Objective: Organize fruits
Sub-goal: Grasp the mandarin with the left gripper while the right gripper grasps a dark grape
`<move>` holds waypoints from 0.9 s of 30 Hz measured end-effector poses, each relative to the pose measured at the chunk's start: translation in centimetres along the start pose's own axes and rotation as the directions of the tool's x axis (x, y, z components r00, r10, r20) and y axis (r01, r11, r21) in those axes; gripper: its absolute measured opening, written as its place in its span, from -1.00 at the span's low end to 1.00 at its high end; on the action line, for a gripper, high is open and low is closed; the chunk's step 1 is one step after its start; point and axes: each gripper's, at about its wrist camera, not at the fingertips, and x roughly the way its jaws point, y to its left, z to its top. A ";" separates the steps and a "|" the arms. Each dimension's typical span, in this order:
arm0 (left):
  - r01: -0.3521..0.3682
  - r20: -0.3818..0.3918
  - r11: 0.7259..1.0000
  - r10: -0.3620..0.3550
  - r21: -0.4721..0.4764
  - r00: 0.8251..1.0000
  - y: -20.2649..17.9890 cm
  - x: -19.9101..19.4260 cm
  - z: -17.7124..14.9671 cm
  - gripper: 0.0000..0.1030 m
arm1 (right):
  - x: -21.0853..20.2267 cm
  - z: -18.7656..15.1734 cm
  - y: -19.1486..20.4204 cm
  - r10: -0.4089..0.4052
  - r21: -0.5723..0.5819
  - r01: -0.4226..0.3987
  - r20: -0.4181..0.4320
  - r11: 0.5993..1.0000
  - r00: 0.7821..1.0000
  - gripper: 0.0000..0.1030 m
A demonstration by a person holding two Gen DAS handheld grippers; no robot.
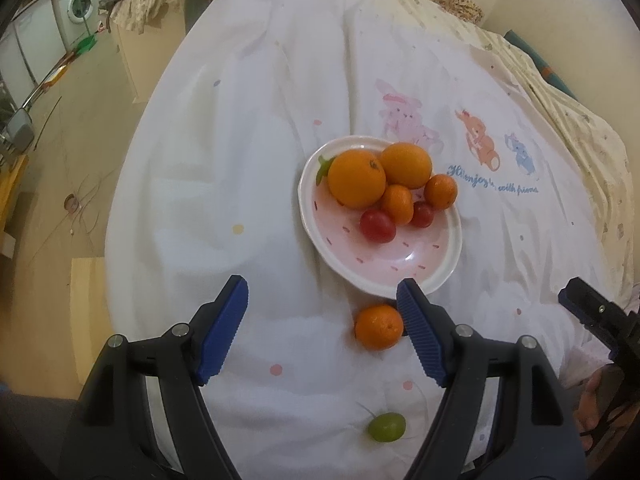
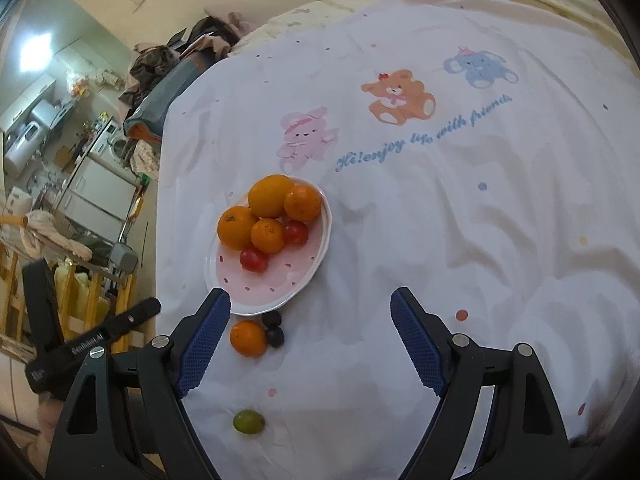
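A pink-and-white plate (image 1: pixel 400 268) (image 2: pixel 280 292) lies on the white bedspread and holds several oranges (image 1: pixel 357 178) (image 2: pixel 270 196) and two red cherry tomatoes (image 1: pixel 377 225) (image 2: pixel 253 260). A small orange (image 1: pixel 379 327) (image 2: pixel 248 338) lies on the cloth just in front of the plate, beside two dark grapes (image 2: pixel 274 328). A green grape (image 1: pixel 386 427) (image 2: pixel 248 421) lies nearer. My left gripper (image 1: pixel 322 308) is open and empty; its right finger is next to the small orange. My right gripper (image 2: pixel 310 320) is open and empty, right of the loose fruit.
The bedspread (image 2: pixel 440 220) has cartoon animal prints and folds. The bed's left edge drops to the floor (image 1: pixel 72 160). A washing machine (image 1: pixel 78 0) stands far left. The other gripper shows at the right edge (image 1: pixel 596 320) and at the left (image 2: pixel 80 344).
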 end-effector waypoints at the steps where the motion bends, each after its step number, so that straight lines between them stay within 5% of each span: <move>1: -0.004 -0.001 1.000 0.004 0.002 1.000 0.0 0.2 0.0 0.43 | 0.1 0.0 0.0 -0.010 -0.002 0.010 0.002 1.000 1.000 0.65; 10: 0.009 -0.100 1.000 -0.008 0.006 0.995 -0.7 3.1 -0.9 0.43 | 1.8 0.2 -0.1 -0.027 0.023 0.027 -0.035 0.999 0.999 0.65; 17: 0.022 -0.163 0.992 -0.001 0.126 0.987 -4.2 6.0 -2.6 0.43 | 2.5 0.2 -0.4 -0.046 0.027 0.048 -0.058 0.999 0.997 0.65; 22: 0.040 -0.208 0.991 -0.014 0.125 0.978 -5.1 7.9 -2.9 0.40 | 2.5 0.2 -0.9 -0.059 0.036 0.062 -0.063 0.997 0.996 0.65; 25: 0.048 -0.226 0.994 -0.025 0.097 0.974 -4.7 8.5 -2.9 0.34 | 2.4 0.2 -1.2 -0.059 0.045 0.062 -0.060 0.997 0.996 0.65; 27: 0.049 -0.235 0.995 -0.028 0.083 0.972 -4.5 8.9 -2.9 0.08 | 2.3 0.2 -1.2 -0.058 0.049 0.061 -0.060 0.997 0.997 0.65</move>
